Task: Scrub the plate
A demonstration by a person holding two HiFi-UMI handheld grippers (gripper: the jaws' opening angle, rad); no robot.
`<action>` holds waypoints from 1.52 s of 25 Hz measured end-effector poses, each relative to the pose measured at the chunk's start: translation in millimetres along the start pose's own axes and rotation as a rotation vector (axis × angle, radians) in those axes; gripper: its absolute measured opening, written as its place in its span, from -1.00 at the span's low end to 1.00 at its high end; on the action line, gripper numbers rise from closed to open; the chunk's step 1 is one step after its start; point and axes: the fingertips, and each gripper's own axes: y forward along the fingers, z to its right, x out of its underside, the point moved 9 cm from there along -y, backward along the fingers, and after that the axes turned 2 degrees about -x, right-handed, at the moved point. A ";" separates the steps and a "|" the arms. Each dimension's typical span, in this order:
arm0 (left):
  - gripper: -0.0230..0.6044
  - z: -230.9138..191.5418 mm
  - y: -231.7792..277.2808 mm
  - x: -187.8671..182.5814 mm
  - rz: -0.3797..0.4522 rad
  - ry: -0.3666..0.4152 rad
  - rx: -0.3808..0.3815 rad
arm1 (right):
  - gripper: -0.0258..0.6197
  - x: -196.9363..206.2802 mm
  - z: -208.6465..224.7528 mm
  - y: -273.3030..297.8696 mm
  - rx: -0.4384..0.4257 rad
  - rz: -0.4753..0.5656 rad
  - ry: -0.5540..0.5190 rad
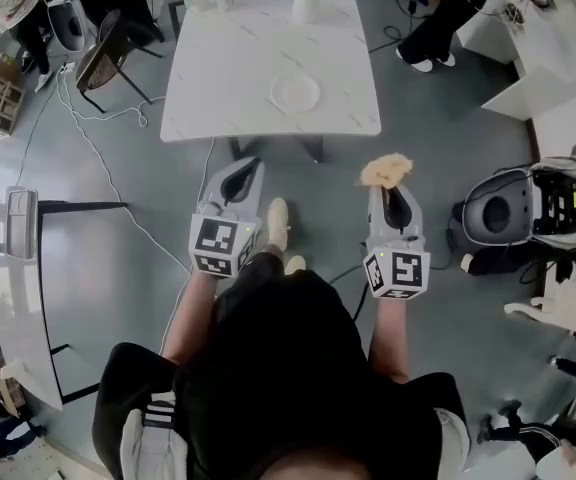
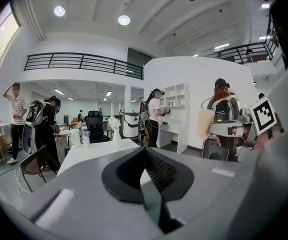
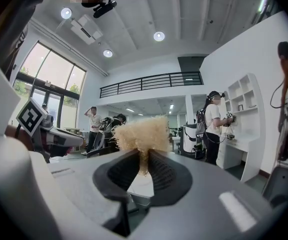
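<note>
Standing short of the white marble-topped rectangular table point(image 1: 228, 78), the person holds both tools out over the grey floor on its near side. Nothing on the table is within reach, so I judge this an approach with no scrubbing begun.

The grey left gripper point(image 1: 253, 166) sits off the table's near edge, below its middle. Its jaws are pressed together with nothing between them. It reads as the spare tool, probably kept free to steady the dish once the table is reached.

The grey right gripper point(image 1: 390, 190) sits off the table's near right corner. Its jaws are clamped on the scrubber, which is carried out in front so that it meets the work first.

The small round white plate point(image 1: 295, 94) lies on the table, right of its middle and toward its near edge. It is well apart from both grippers. It lies flat with its face up, and being round it has no long axis to line up with. Sitting near that edge, it should be easy to reach from this side.

The tan, fibrous loofah-like scrubber point(image 3: 141, 131) is pinched at its narrow lower part. Its bushy tuft fans out past the jaw tips, and its length runs along the jaws and points toward the table.
</note>
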 end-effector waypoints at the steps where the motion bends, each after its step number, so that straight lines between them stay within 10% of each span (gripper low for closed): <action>1: -0.91 -3.6 9.0 -1.9 -0.002 -0.002 0.001 | -0.75 0.4 3.9 9.7 -0.001 -0.007 0.004; 38: -0.91 -192.7 244.0 12.2 -0.127 -0.128 0.054 | -0.75 -1.9 26.3 340.0 -0.100 -0.180 -0.038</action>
